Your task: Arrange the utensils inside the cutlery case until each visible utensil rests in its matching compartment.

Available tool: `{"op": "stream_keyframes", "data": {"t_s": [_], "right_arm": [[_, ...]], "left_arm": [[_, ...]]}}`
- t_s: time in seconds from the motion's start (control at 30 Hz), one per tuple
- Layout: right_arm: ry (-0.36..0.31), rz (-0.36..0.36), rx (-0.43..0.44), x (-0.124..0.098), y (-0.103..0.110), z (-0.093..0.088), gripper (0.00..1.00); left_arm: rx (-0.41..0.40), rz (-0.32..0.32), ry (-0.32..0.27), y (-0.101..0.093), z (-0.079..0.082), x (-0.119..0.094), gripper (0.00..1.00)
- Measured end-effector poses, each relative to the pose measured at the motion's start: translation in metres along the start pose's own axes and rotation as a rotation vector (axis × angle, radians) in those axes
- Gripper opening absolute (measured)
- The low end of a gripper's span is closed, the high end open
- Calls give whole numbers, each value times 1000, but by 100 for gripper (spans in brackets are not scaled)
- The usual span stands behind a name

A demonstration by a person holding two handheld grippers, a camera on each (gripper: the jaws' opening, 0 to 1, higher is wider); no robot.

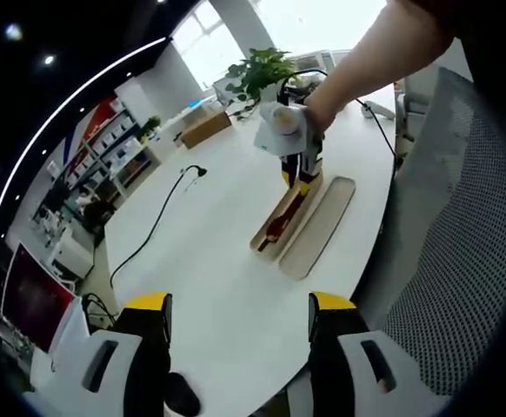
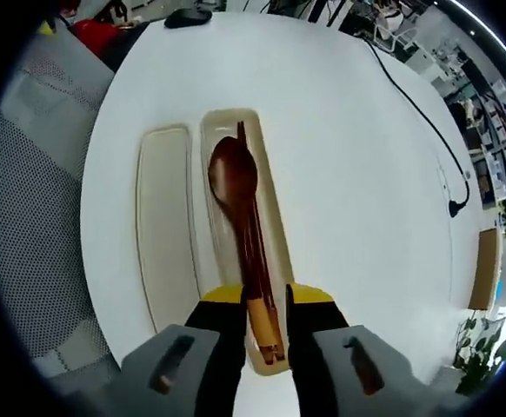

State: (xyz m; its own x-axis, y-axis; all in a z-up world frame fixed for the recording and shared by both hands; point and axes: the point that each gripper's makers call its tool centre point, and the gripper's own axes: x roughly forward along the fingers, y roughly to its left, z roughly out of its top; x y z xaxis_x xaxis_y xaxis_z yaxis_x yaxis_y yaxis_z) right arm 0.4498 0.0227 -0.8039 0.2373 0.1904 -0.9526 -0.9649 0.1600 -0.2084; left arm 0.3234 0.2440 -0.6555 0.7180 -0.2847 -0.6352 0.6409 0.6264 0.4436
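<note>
Inside the cutlery case lies one dark wooden spoon, bowl toward the far end, handle running back along the case's long axis toward the right gripper; beside and partly beneath it, dark chopsticks, apparently a pair, though the exact count is hard to read; all lengthwise, pale handle ends reaching the near end of the case. Just left of the case in the right gripper view rests one flat lid, parallel to it and lying close alongside; both on the round white table.

Right gripper directly over the near end of the case, jaws narrowed either side of the handle ends; looks clenched on them or nearly so, yet actual contact cannot be told. Left gripper well apart from the case, jaws spread and holding nothing; clearly the farther of the two.

Counted: one case, one lid, one spoon, probably two chopsticks; also one black cable across the table, one mesh chair at its edge, a potted plant beyond.
</note>
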Motion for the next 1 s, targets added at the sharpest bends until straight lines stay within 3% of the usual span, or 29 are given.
{"op": "stream_keyframes", "data": {"t_s": [0.23,0.57,0.77,0.87,1.0], "right_arm": [[-29,-77,89,-18,-14,-18,21],[-38,-132,160,-39,-18,-48,29],[-72,-168,216,-52,-19,-62,32],[-83,-179,249,-56,-17,-69,34],[-85,-188,274,-61,-11,-81,35]], "left_arm": [[13,-6,4,-2,0,1,65],[30,-9,9,-4,0,1,65],[39,-16,16,-5,-1,2,65],[6,-64,-14,-14,4,2,65],[21,-50,-3,-11,3,2,66]]}}
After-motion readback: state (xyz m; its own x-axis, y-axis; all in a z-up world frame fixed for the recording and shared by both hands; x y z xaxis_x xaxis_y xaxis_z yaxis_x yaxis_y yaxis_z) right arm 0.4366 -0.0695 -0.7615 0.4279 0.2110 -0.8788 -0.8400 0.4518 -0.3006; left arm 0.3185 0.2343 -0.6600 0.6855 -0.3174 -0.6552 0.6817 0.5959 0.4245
